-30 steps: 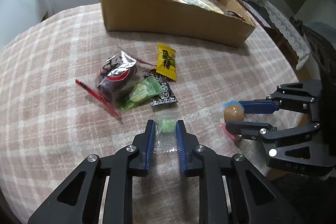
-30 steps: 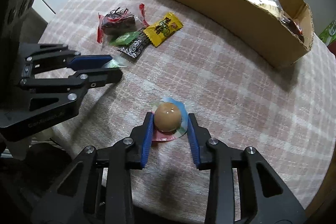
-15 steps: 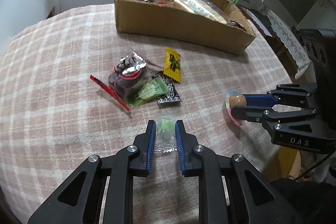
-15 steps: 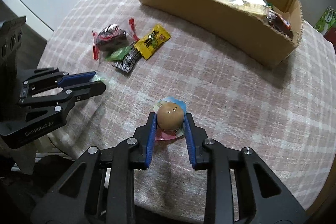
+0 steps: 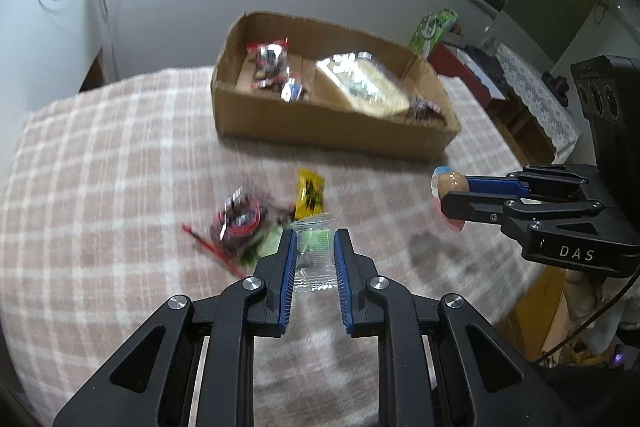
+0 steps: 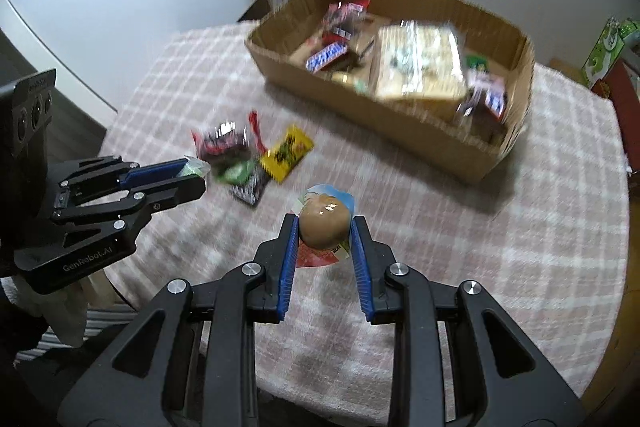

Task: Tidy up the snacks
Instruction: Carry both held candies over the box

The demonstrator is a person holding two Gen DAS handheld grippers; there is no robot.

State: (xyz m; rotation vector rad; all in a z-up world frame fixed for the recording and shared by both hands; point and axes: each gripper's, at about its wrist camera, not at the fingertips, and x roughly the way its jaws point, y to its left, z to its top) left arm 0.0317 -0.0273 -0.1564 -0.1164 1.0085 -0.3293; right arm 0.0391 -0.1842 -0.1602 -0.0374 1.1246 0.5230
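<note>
My left gripper [image 5: 315, 237] is shut on a clear packet with a green candy [image 5: 316, 247] and holds it above the checked cloth; it shows from the side in the right wrist view [image 6: 198, 173]. My right gripper [image 6: 324, 225] is shut on a brown round snack in a blue and red wrapper [image 6: 323, 223], lifted off the table; it shows in the left wrist view [image 5: 444, 195]. A cardboard box [image 5: 320, 127] with several snacks stands at the back, also in the right wrist view [image 6: 400, 123]. A red-black packet [image 5: 238, 219] and a yellow packet [image 5: 309, 193] lie on the cloth.
A green packet [image 6: 236, 171] and a black patterned packet [image 6: 252, 189] lie by the yellow packet [image 6: 286, 157]. The round table's pink checked cloth [image 6: 520, 247] drops off at the right and near edges. A green carton [image 5: 434, 31] stands behind the box.
Both grippers have lifted their snacks off the cloth and risen; the box now sits lower in both views and its inside shows. The views are blurred by motion.
</note>
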